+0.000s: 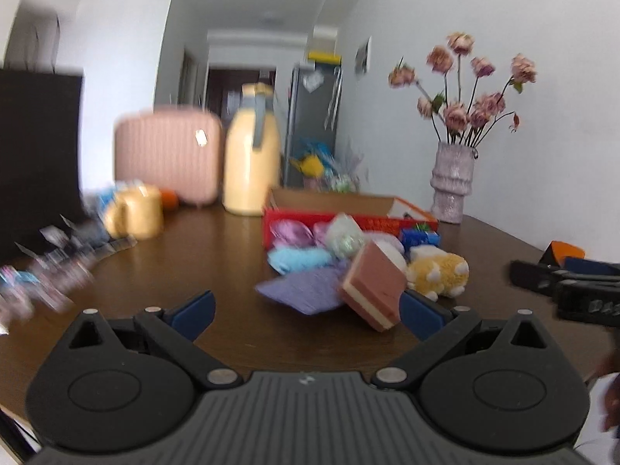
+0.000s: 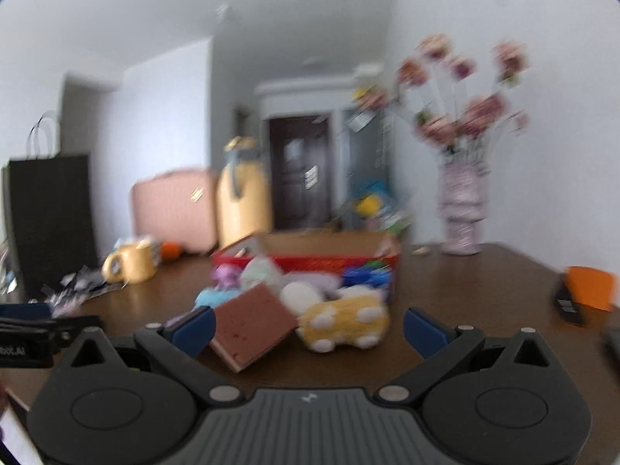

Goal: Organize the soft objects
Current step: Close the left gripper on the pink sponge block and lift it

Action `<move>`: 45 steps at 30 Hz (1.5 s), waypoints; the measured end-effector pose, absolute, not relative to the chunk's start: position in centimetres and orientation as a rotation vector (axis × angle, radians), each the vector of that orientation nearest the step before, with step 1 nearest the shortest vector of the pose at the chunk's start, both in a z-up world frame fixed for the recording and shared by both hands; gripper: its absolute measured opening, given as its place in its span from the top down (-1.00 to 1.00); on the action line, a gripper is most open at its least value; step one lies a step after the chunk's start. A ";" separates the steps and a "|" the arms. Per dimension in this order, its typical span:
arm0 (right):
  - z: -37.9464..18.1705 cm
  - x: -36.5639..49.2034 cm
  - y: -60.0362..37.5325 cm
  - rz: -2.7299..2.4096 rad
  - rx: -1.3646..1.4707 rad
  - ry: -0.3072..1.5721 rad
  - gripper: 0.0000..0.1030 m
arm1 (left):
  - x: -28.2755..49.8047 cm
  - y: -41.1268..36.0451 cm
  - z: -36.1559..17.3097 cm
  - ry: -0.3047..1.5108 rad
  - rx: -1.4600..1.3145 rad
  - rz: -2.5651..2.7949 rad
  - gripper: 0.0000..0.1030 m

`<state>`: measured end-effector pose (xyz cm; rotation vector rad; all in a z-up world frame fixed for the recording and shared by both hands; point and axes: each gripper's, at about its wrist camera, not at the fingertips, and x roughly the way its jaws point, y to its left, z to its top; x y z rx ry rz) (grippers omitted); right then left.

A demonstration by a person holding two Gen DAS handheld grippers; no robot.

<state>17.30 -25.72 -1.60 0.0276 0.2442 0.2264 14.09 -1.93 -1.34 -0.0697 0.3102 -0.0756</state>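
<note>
While both views are softened by blur, the layout around the red box [image 1: 348,224] can still be read. A heap of soft things is piled against the near wall of that box: a pink-and-cream sponge block [image 1: 374,288], a yellow plush with white nubs [image 1: 440,273], a purple cloth [image 1: 306,288], a light blue fluffy piece [image 1: 298,259] and a pale round puff [image 1: 345,236].

The sponge block is seen nearest of the pile, on the side away from the box, tilted with one corner up and leaning on the things behind it. Its broad face is turned toward the right wrist camera, and its layered edge toward the left one. In the left view it is found just ahead of the left gripper [image 1: 306,312], close by that gripper's right-hand finger; in the right view it is found beside the left-hand finger of the right gripper [image 2: 308,327]. It is thus judged to lie between the two tools, within reach of either, perhaps slightly nearer the left. Whether a finger touches it cannot be told.

Both grippers are held spread wide, with nothing pinched. The right gripper's tip is glimpsed at the right edge of the left view, well apart from the box.

The block looks squashy, cake-like, with a cream band under a pink top.
</note>
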 end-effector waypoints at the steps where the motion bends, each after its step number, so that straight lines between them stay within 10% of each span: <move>1: -1.7 18.9 -25.7 0.252 0.019 0.259 -1.00 | 15.2 -2.0 -1.6 0.334 -0.098 -0.087 -0.97; 9: -1.9 30.7 -25.1 0.481 0.061 0.382 -0.72 | 22.7 -4.4 -5.2 0.508 -0.242 -0.154 0.00; 11: -2.6 33.7 -24.7 0.542 0.096 0.451 -0.36 | 24.3 -4.6 -5.8 0.535 -0.275 -0.175 0.01; 25: -5.0 36.4 -24.0 0.729 0.171 0.607 0.45 | 27.1 -4.0 -5.9 0.576 -0.390 -0.259 0.56; 29: -5.0 33.5 -23.6 0.735 0.158 0.612 0.42 | 25.2 -3.3 -5.5 0.569 -0.386 -0.233 0.54; 33: -4.8 31.4 -24.5 0.639 0.233 0.571 -0.18 | 23.4 -2.1 -4.1 0.482 -0.310 -0.126 0.01; 45: -4.3 38.9 -22.8 0.684 0.182 0.638 -0.10 | 26.5 -2.8 -5.0 0.560 -0.424 -0.169 0.25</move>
